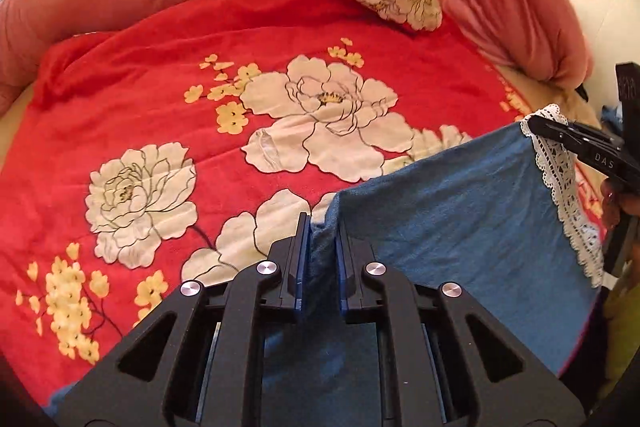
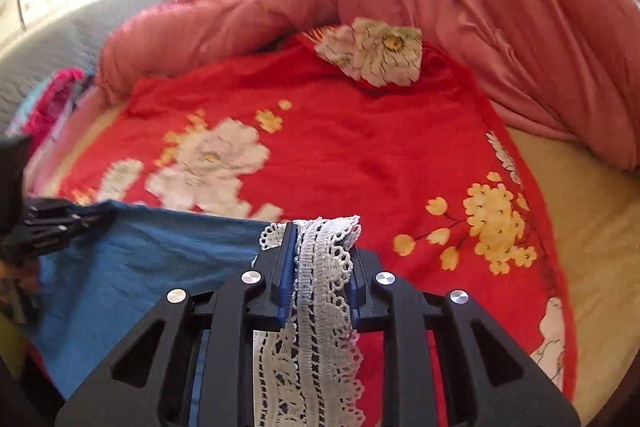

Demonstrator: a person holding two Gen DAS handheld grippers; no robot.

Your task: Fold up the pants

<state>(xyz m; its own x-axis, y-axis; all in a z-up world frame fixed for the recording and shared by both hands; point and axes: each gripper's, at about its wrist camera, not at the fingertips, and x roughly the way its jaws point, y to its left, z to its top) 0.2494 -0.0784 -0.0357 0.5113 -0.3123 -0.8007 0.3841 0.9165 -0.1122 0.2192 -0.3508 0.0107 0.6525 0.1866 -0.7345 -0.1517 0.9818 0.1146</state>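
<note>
Pants (image 1: 448, 211): blue, soft cloth, with a band of white lace trim (image 2: 316, 291) along one edge. I see them stretched between my two grippers, held up over the near part of the bed, the span running flat from one clamp to the other.

Left gripper (image 1: 323, 251): clenched on a bunched fold of the blue cloth, which fills the narrow gap between the pads. Right gripper (image 2: 322, 255): clamped on the lace edge, the lace bunching up past the fingertips and hanging down beneath. In the left wrist view the right gripper's tip bites the lace corner at far right, with a bit of the person's hand (image 1: 618, 203) behind it.

Count: one pair of pants, two grippers, one lace band in view.

Surface: a bed with a red sheet (image 1: 208, 95) printed with large cream flowers and small yellow blossoms. A pink quilt (image 2: 500, 7) is heaped along the far side and curls round to the right. Bare cream mattress (image 2: 600, 227) shows at the right edge. A bright window sits beyond the quilt; right wrist view is somewhat blurred on its left.
</note>
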